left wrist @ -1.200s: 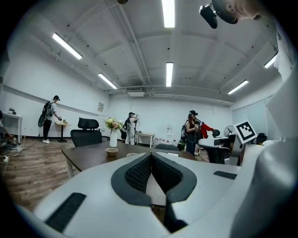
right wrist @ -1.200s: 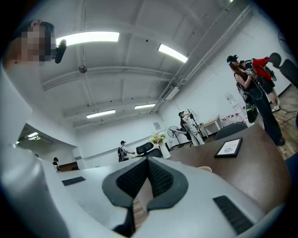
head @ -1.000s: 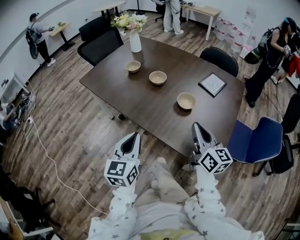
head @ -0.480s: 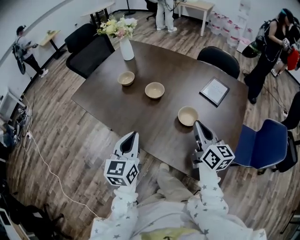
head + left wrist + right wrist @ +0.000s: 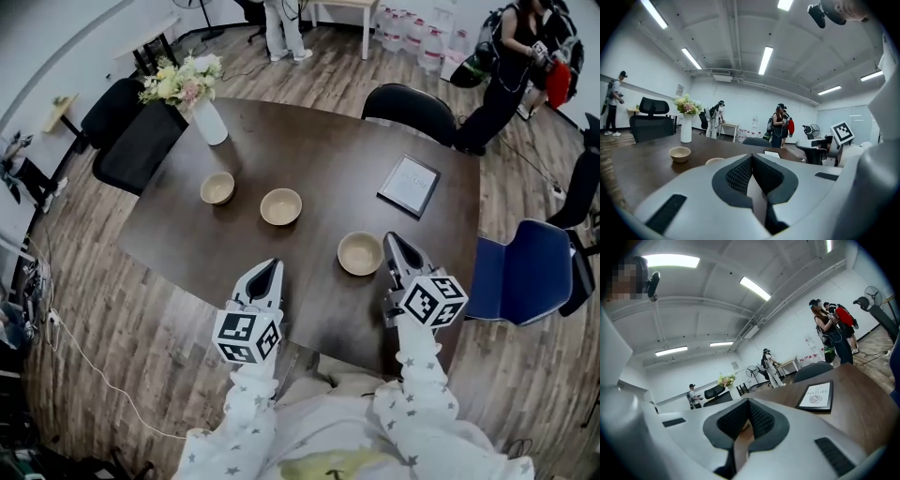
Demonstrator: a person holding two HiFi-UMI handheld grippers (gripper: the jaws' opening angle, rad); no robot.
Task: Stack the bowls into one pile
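Observation:
Three beige bowls stand apart on the dark table [image 5: 319,150]: a left one [image 5: 217,188], a middle one [image 5: 281,206] and a near one [image 5: 360,253]. My left gripper [image 5: 268,270] is shut and empty over the table's near edge, short of the middle bowl. My right gripper [image 5: 393,243] is shut and empty just right of the near bowl; whether it touches the bowl I cannot tell. In the left gripper view the shut jaws [image 5: 752,157] point over the table at the left bowl [image 5: 679,153]; the middle bowl [image 5: 715,161] is half hidden behind them. In the right gripper view the shut jaws [image 5: 749,402] hide the bowls.
A white vase of flowers [image 5: 208,120] stands at the table's far left corner and a framed card [image 5: 409,186] lies at its right. A black chair [image 5: 412,105] is at the far side, a blue chair [image 5: 520,281] at the right. People stand in the background.
Both grippers have moved forward from over the floor to over the table's near edge. The right gripper has come alongside the near bowl. Both stayed shut.

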